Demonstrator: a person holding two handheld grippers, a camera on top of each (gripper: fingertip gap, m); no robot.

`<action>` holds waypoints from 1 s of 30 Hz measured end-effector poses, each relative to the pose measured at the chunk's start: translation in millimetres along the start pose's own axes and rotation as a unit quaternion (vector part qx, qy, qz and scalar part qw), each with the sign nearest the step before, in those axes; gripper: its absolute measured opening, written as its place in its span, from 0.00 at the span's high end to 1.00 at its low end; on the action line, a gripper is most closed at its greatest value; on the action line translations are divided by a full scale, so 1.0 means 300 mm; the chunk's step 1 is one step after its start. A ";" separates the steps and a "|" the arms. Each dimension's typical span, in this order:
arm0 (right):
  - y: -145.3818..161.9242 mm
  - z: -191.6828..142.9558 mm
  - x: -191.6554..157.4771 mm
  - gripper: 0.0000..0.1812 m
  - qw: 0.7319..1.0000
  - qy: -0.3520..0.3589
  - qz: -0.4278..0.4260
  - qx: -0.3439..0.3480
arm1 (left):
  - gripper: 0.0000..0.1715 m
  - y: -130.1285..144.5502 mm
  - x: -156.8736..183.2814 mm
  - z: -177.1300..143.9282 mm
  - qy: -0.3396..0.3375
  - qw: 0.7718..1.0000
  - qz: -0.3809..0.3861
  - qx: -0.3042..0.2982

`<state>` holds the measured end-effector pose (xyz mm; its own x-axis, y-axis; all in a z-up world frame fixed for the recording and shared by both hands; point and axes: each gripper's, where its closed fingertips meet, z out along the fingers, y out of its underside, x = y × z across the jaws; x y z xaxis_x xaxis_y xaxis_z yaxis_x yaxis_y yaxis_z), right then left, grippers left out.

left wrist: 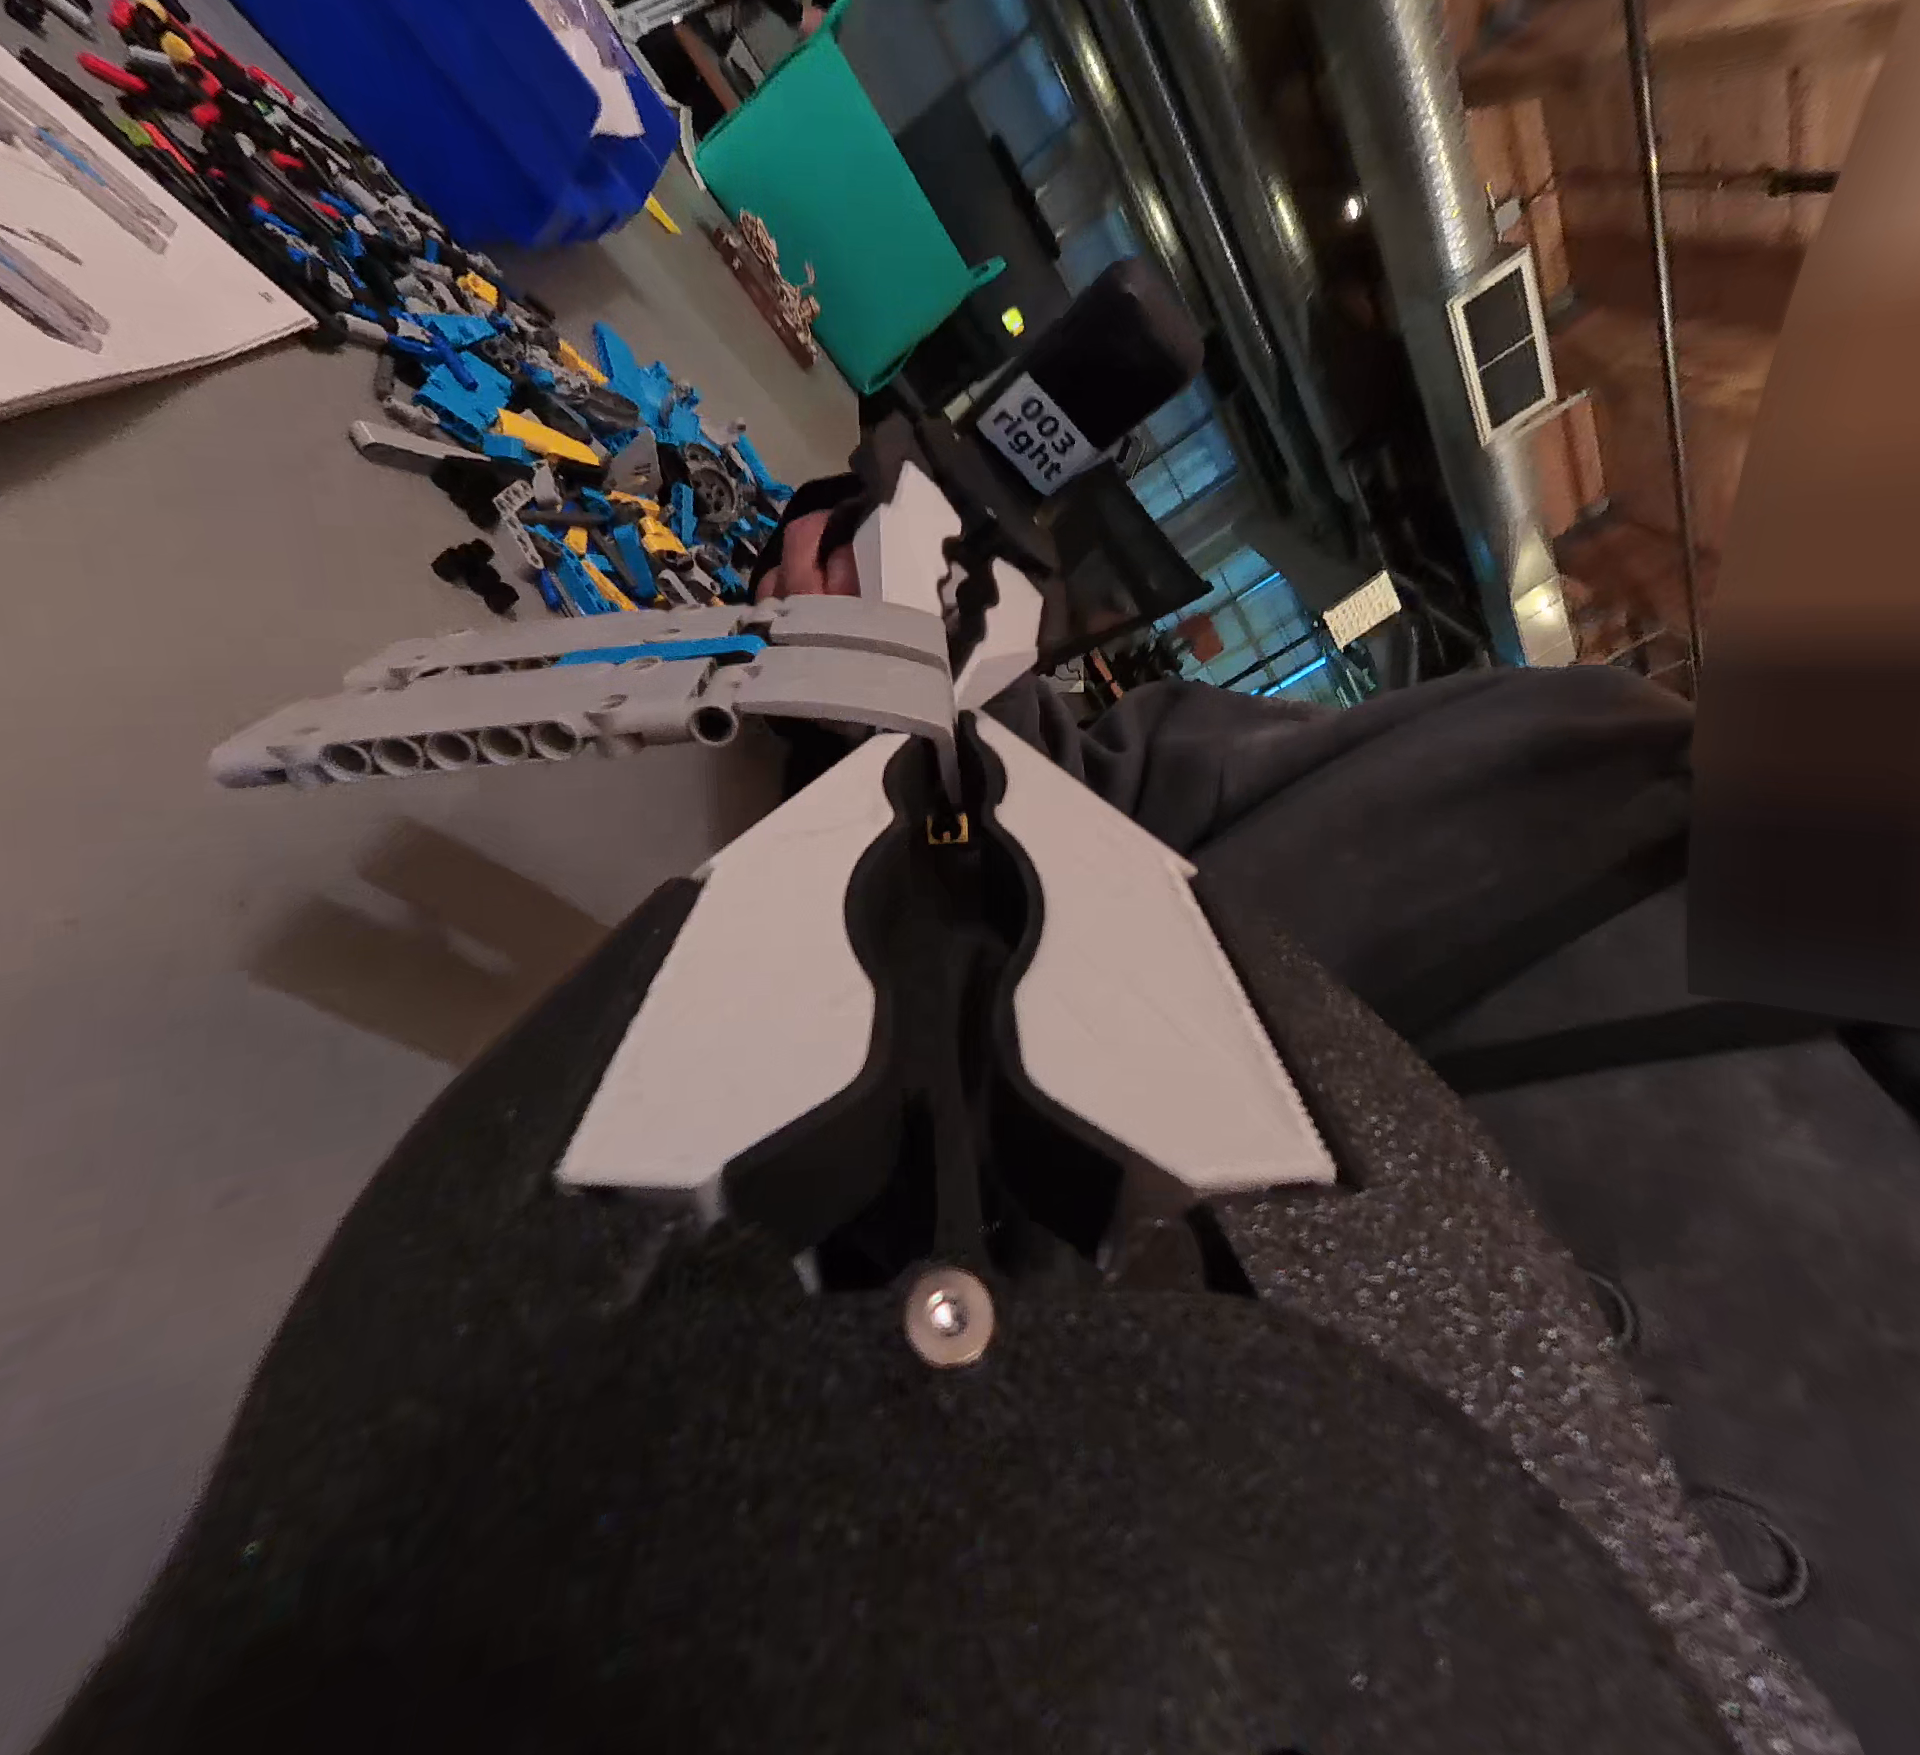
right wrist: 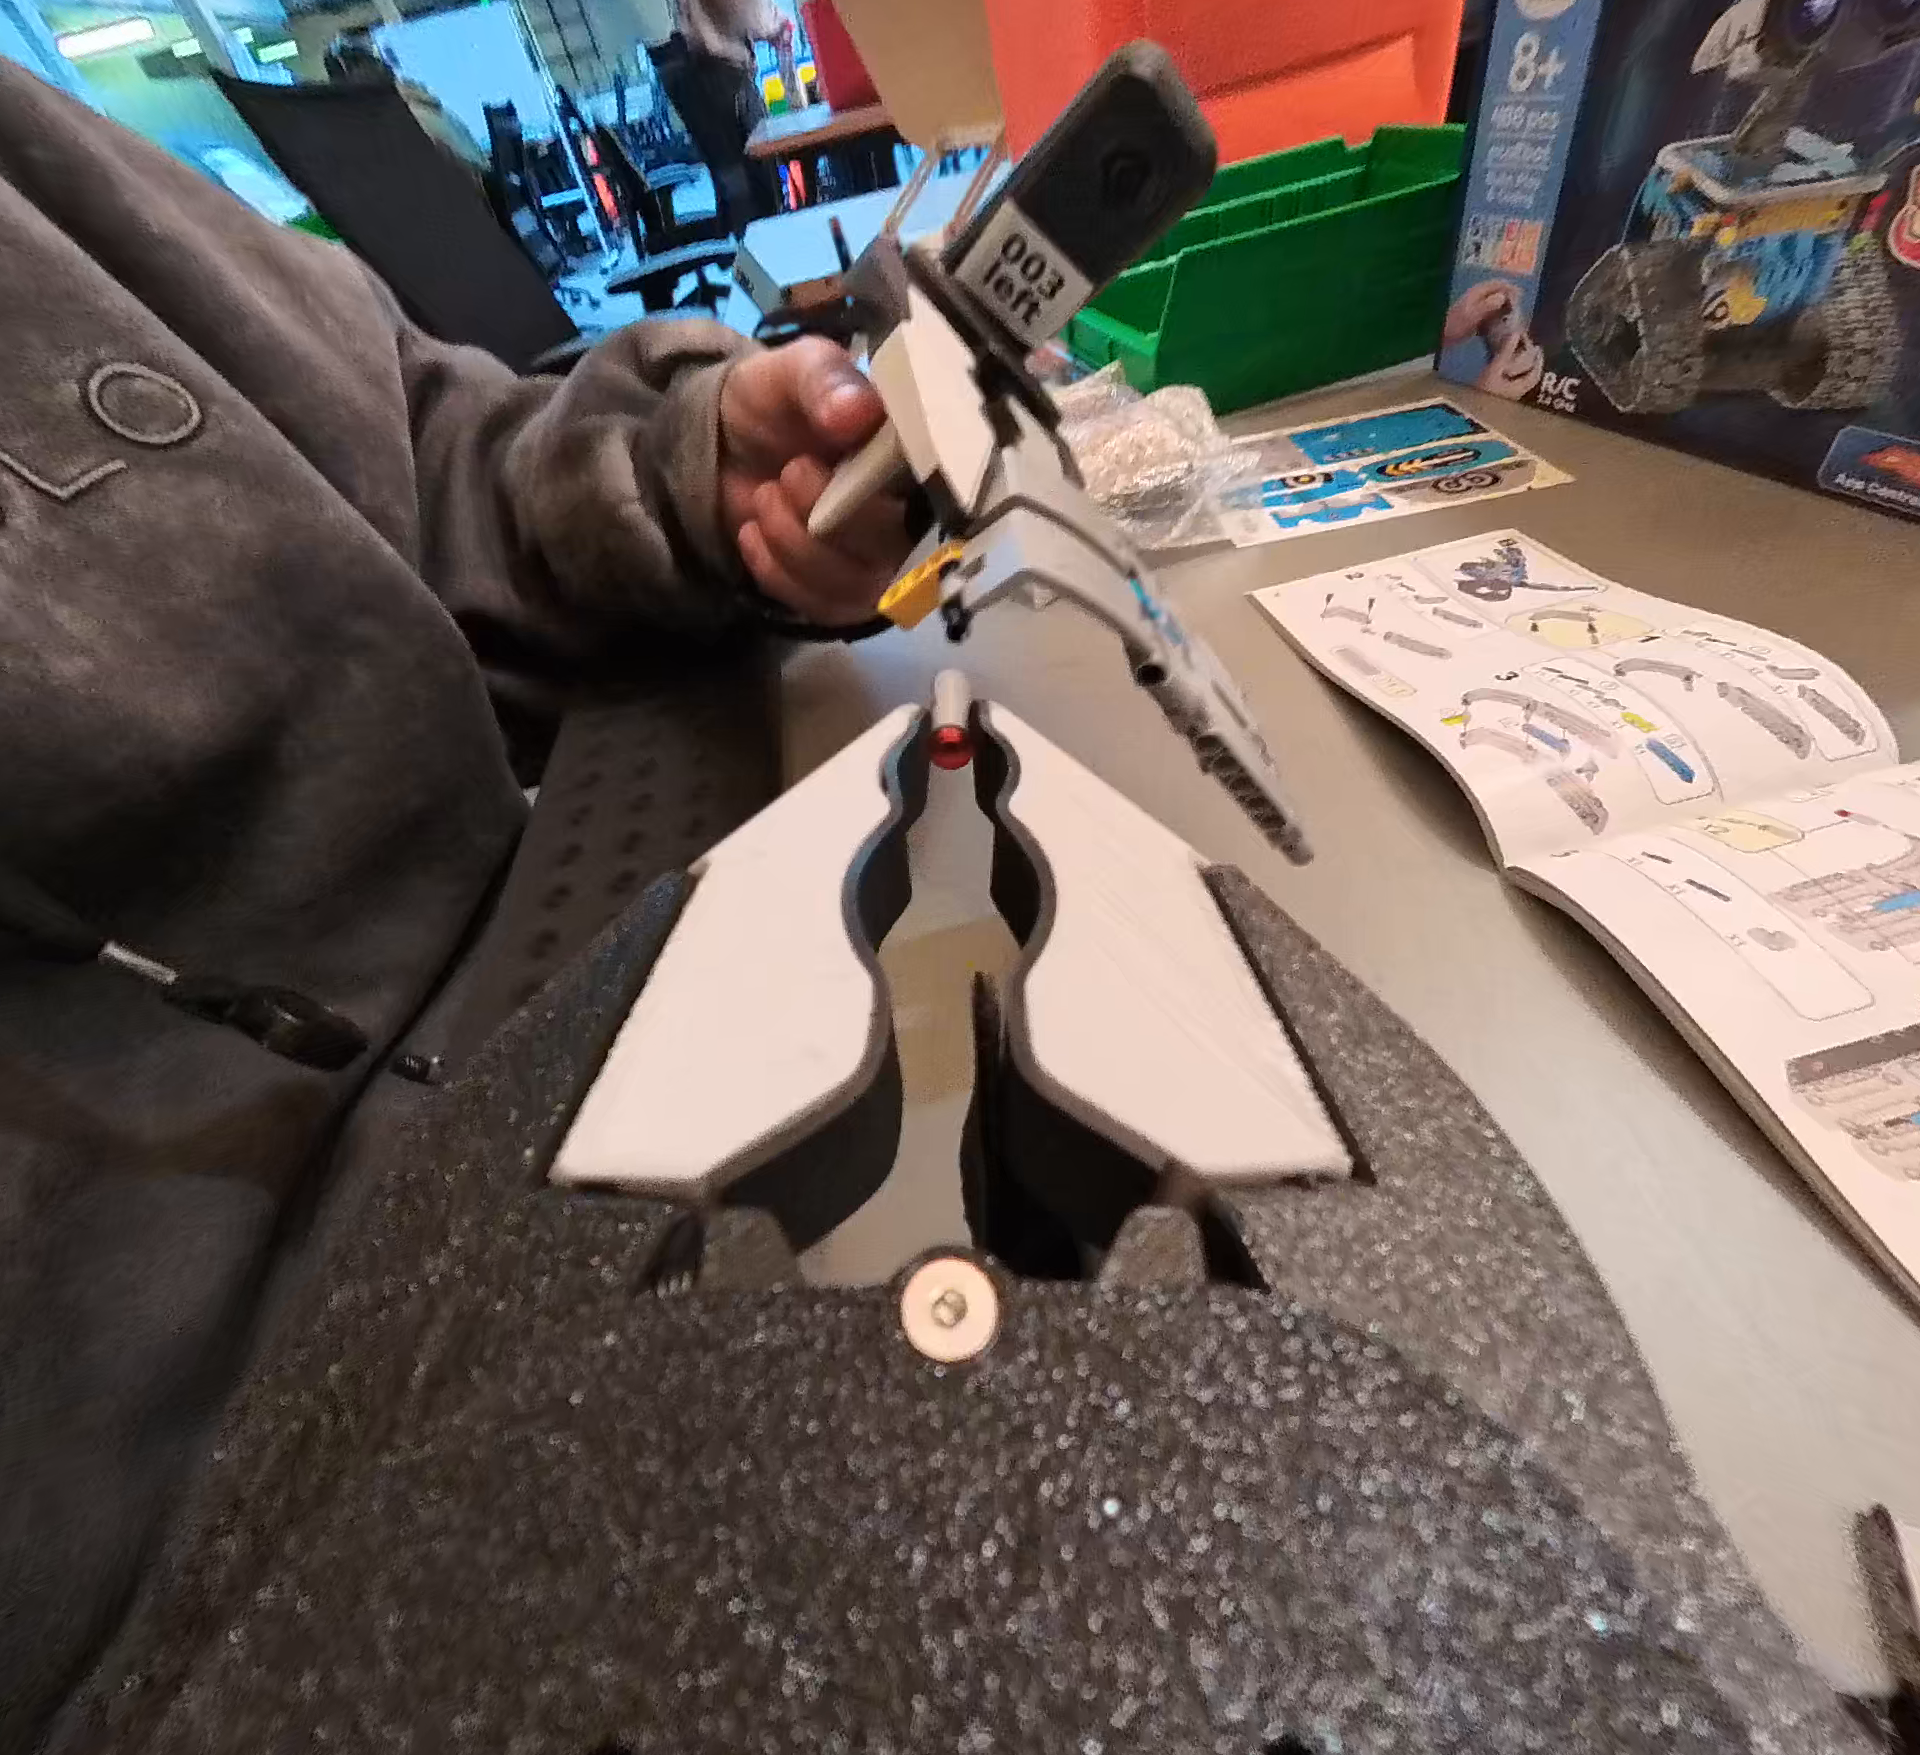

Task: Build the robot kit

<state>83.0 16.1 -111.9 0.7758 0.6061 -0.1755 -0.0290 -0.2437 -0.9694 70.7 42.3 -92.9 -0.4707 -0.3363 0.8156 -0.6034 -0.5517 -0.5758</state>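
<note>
My left gripper [left wrist: 957, 737] is shut on a grey brick assembly [left wrist: 499, 718] with a blue beam in it, which sticks out to the left above the grey table [left wrist: 208, 1030]. A small yellow piece [left wrist: 945, 832] sits between its fingers. In the right wrist view the left gripper [right wrist: 1081, 583] holds the assembly [right wrist: 1205, 729] tilted downward. My right gripper [right wrist: 951, 718] is shut on a small grey pin with a red end [right wrist: 950, 741], just below the left gripper's yellow piece [right wrist: 920, 585]. The right gripper also shows in the left wrist view [left wrist: 966, 682], tip to tip with the left.
A pile of blue, yellow and grey bricks [left wrist: 582, 448] and black and red pieces [left wrist: 208, 105] lie on the table. An open instruction booklet [right wrist: 1662, 822], a sticker sheet [right wrist: 1382, 469], a plastic bag [right wrist: 1143, 448], a green bin [right wrist: 1299, 282] and the set's box [right wrist: 1714, 147] stand beyond.
</note>
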 end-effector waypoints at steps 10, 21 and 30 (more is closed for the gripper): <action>0.003 -0.005 -0.002 0.96 0.998 -0.034 0.057 0.009 | 0.99 0.027 -0.022 0.019 -0.017 0.999 0.035 0.002; 0.017 -0.002 0.014 0.97 0.997 -0.032 0.075 0.003 | 0.99 0.023 -0.032 0.024 -0.027 0.998 0.051 0.023; 0.025 0.007 -0.002 0.97 0.996 -0.046 0.080 -0.002 | 0.98 0.060 -0.037 0.051 -0.039 0.996 0.083 -0.010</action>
<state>81.1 15.5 -119.3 0.7001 0.6266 -0.3424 -0.1440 -0.3458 -0.9272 74.8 24.4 -111.4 -0.5145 -0.4793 0.7110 -0.5348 -0.4687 -0.7030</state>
